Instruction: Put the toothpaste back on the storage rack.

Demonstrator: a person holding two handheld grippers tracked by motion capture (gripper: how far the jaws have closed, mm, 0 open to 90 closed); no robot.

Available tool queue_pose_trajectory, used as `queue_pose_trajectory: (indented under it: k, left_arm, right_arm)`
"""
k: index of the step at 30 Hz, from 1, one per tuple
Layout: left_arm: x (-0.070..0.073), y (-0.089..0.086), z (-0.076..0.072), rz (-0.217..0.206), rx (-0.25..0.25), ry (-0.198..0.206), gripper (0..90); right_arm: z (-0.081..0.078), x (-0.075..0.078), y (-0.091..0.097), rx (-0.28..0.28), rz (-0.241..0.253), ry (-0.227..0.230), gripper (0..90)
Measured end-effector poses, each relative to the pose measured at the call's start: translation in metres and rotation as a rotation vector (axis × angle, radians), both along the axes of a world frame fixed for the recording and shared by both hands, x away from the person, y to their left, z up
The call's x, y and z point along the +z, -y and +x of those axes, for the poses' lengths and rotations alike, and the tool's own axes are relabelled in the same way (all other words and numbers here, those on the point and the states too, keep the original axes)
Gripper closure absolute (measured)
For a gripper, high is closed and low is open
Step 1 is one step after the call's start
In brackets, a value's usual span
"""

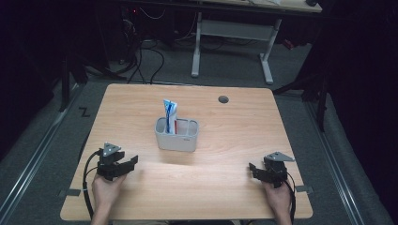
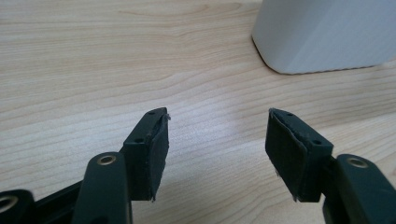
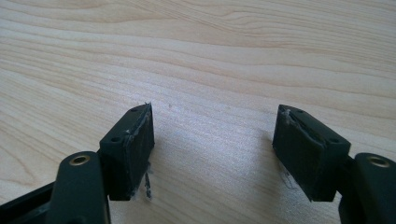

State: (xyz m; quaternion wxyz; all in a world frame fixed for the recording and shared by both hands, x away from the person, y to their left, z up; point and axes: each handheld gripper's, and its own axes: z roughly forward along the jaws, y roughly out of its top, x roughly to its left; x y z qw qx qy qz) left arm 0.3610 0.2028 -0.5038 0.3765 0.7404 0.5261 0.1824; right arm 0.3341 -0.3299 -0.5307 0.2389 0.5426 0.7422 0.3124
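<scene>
We rest both hands near the table's front edge, left gripper [image 1: 126, 165] and right gripper [image 1: 257, 171] wide, empty; toothpaste tube [image 1: 170, 117] already upright in the grey holder [image 1: 177, 140] mid-table

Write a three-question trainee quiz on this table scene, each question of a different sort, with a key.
1. True or false: the left hand-held gripper is shut on the toothpaste tube.
2. Multiple choice: where does the toothpaste tube stand? A) flat on the table B) upright in the left compartment of the grey holder C) between the jaws of the right hand-held gripper
3. Fill in: the jaws of both hand-held grippers stand ____, with bare wood between them.

Key:
1. False; its jaws are apart and short of the grey holder.
2. B
3. open
</scene>
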Motion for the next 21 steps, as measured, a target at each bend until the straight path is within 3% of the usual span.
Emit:
queue_pose_trajectory:
  k: [4, 7, 16, 21]
  left_arm:
    - [-0.003, 0.001, 0.000, 0.008, 0.002, -0.004, 39.9]
    - [-0.006, 0.005, 0.000, 0.047, 0.001, -0.005, 39.5]
    - [-0.015, 0.011, 0.001, 0.102, -0.004, -0.006, 39.1]
    - [-0.018, 0.014, 0.000, 0.117, 0.004, 0.015, 39.2]
  right_arm:
    - [0.000, 0.000, 0.000, 0.000, 0.000, 0.000, 29.4]
    - [0.000, 0.000, 0.000, 0.000, 0.000, 0.000, 29.4]
    - [0.000, 0.000, 0.000, 0.000, 0.000, 0.000, 29.4]
    - [0.000, 0.000, 0.000, 0.000, 0.000, 0.000, 29.4]
